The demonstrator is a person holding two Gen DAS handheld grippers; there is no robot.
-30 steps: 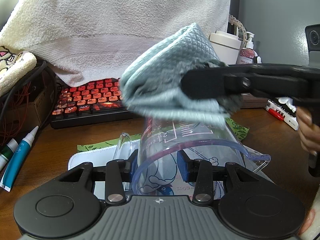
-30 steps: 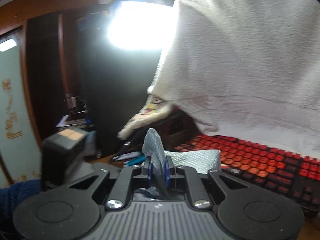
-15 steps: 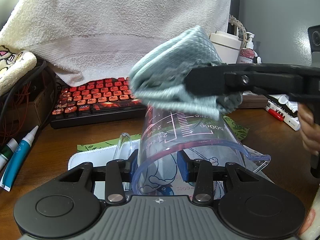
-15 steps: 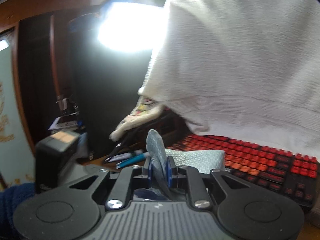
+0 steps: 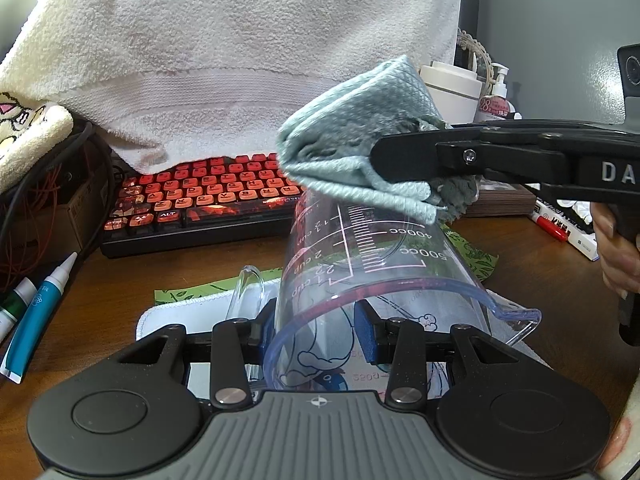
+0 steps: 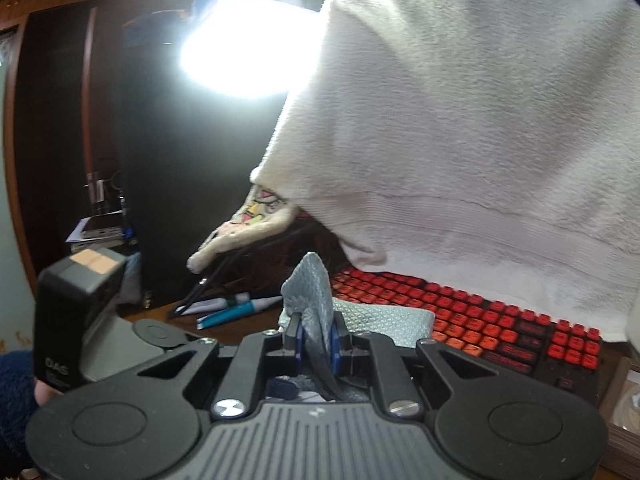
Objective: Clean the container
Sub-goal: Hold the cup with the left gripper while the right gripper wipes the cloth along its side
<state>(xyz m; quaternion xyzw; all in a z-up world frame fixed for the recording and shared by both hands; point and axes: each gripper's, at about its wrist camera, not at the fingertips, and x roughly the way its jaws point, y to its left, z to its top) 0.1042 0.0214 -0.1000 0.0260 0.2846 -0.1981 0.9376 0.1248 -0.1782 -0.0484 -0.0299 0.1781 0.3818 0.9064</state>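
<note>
A clear plastic measuring cup (image 5: pixel 372 264) with printed scales lies tilted, its mouth toward the left wrist camera. My left gripper (image 5: pixel 316 328) is shut on the cup's rim wall, one blue pad inside and one outside. A folded grey-green cloth (image 5: pixel 352 152) rests on the cup's upper far side. My right gripper (image 5: pixel 384 156) reaches in from the right, its jaws closing tight on the cloth. In the right wrist view the cloth (image 6: pixel 312 292) sticks up between the pads of the right gripper (image 6: pixel 316 336). The cup is hidden in that view.
A red-keyed keyboard (image 5: pixel 200 196) lies behind the cup under a hanging white towel (image 5: pixel 240 60). Tubes (image 5: pixel 36 312) lie at the left. Bottles (image 5: pixel 456 88) and markers (image 5: pixel 552 224) stand at the right. A white mat (image 5: pixel 188 316) is under the cup on the wooden desk.
The cloth in the right gripper has shifted a little to the right and up along the cup's top side. The left gripper and the cup have stayed in place.
</note>
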